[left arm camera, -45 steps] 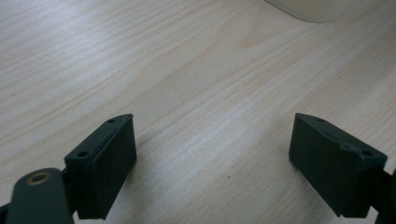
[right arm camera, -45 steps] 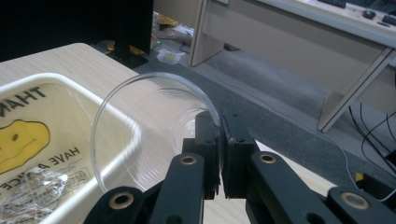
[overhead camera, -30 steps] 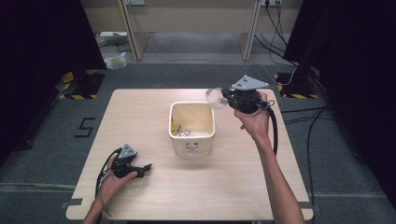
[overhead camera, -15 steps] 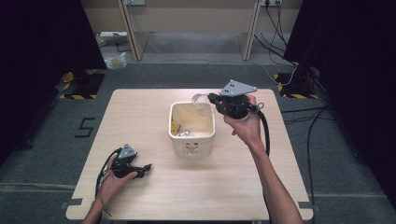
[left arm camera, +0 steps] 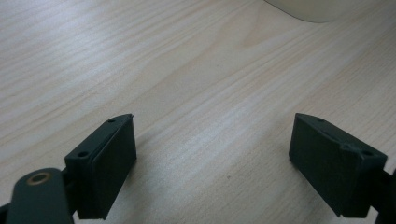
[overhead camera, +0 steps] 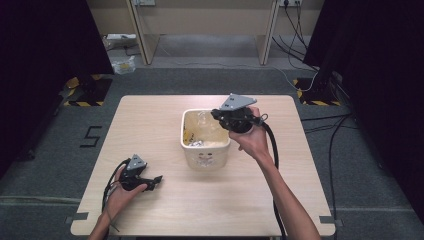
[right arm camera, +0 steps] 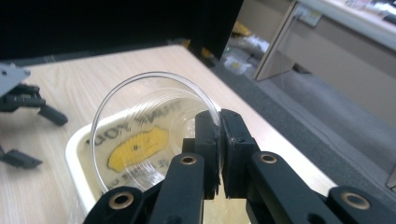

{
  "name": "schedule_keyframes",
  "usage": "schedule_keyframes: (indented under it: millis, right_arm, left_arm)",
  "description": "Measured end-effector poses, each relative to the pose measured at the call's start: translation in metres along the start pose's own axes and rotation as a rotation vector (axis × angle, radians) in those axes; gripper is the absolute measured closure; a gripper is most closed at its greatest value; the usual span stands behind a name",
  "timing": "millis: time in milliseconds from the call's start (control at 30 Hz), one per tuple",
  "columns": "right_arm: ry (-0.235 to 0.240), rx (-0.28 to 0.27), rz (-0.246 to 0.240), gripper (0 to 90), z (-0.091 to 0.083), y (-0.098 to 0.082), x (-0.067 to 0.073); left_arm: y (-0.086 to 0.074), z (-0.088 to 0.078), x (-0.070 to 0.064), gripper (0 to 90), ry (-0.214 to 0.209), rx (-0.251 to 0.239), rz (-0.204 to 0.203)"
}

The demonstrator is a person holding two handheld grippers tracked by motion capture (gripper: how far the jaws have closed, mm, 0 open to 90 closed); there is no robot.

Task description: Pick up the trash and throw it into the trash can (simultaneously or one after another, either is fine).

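Note:
A clear plastic cup (right arm camera: 140, 116) lies tilted on its side, and my right gripper (right arm camera: 219, 135) is shut on its rim. In the high view the right gripper (overhead camera: 216, 116) holds the cup (overhead camera: 202, 120) over the open top of a cream bin (overhead camera: 205, 155) at the table's middle. Through the cup I see a yellow wrapper (right arm camera: 135, 147) inside the bin (right arm camera: 77, 154). My left gripper (overhead camera: 155, 181) rests on the table near the front left, apart from the bin. Its jaws stand open over bare wood (left arm camera: 210, 140) with nothing between them.
The bin holds several crumpled scraps (overhead camera: 197, 142). The wooden table (overhead camera: 300, 200) has free room right of and in front of the bin. Beyond its far edge are grey floor, desk legs (overhead camera: 142, 40) and cables (overhead camera: 310, 75).
My right gripper has carried the cup leftward and a little lower, from beside the bin's right edge to above its opening. The left gripper has stayed where it was.

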State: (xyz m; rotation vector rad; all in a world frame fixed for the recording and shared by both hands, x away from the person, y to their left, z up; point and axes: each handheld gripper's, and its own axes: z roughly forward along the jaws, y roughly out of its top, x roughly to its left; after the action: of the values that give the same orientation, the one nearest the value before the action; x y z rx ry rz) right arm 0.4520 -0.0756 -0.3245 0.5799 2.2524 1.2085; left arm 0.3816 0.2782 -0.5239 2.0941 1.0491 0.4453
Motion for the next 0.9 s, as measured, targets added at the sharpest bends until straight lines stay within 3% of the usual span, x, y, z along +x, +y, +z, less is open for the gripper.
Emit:
schedule_keyframes:
  millis: [533,900]
  right_arm:
    - [0.049,0.074,-0.022,86.4,0.029,-0.009,0.015]
    - [0.072,0.091,0.001,82.0,0.035,-0.015,0.016]
  left_arm:
    - [0.000,0.000,0.000,13.9,0.000,0.000,0.000]
    - [0.000,0.000,0.000,13.9,0.000,0.000,0.000]
